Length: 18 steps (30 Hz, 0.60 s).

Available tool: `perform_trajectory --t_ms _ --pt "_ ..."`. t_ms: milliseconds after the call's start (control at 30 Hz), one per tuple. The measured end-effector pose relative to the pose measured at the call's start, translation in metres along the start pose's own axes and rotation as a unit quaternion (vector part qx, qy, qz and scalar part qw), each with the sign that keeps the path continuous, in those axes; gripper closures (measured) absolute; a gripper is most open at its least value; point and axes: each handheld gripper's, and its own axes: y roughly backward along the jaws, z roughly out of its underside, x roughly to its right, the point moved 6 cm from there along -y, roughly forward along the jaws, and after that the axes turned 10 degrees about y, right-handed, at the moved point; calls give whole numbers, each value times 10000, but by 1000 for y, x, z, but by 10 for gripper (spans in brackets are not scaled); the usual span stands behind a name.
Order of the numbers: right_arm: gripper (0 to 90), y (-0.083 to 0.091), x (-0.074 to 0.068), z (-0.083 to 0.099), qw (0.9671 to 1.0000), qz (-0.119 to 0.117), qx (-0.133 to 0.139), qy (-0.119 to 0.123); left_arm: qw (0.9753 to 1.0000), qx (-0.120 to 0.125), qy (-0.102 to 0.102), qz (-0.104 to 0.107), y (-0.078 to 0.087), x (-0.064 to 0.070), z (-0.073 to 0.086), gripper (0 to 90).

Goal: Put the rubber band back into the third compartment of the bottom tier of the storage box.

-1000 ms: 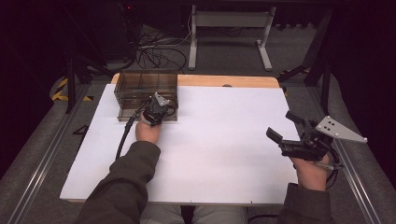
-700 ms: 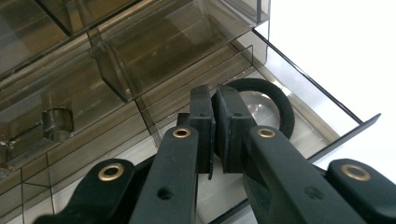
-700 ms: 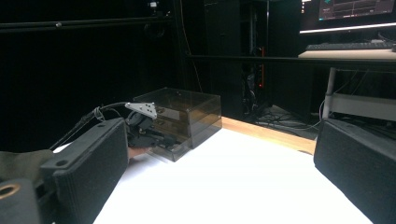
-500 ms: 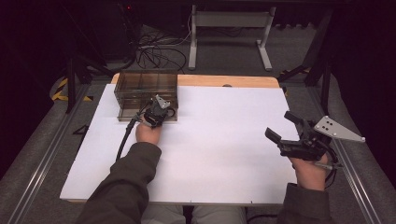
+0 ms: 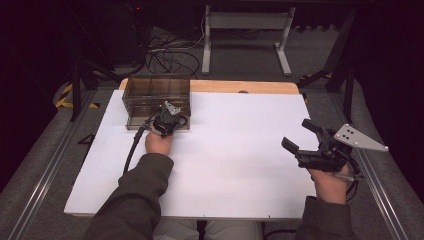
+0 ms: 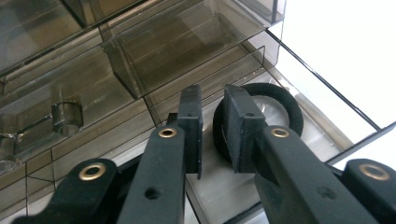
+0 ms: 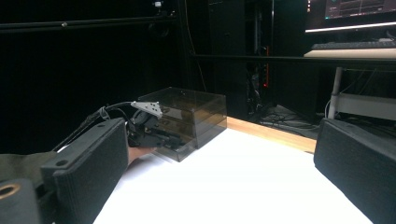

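My left claw (image 6: 212,135) is nearly together, one pad just inside the black ring (image 6: 280,109) in the open drawer (image 6: 327,135) of the smoky box (image 5: 157,95). It could slip off (thin grip). My right claw (image 5: 304,134) waits wide apart.

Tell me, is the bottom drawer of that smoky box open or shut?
Open. The drawer juts out past the box front, with a black ring lying in it beside the left gripper.
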Motion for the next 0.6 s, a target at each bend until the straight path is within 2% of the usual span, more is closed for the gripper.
perform_trajectory --t_ms 167,267,433,600 --pt "37 -1 -2 -1 10000 -73 39 -36 9998 19 172 57 0 -3 0 666" --pt "37 -1 -2 -1 10000 -87 32 -11 9998 24 189 100 1 -4 0 647" --pt "37 0 -1 -1 9999 -74 48 -67 9990 123 298 313 3 -5 -1 588" --pt "37 1 -1 0 9999 -74 49 -73 9982 244 360 424 5 -6 -1 504"
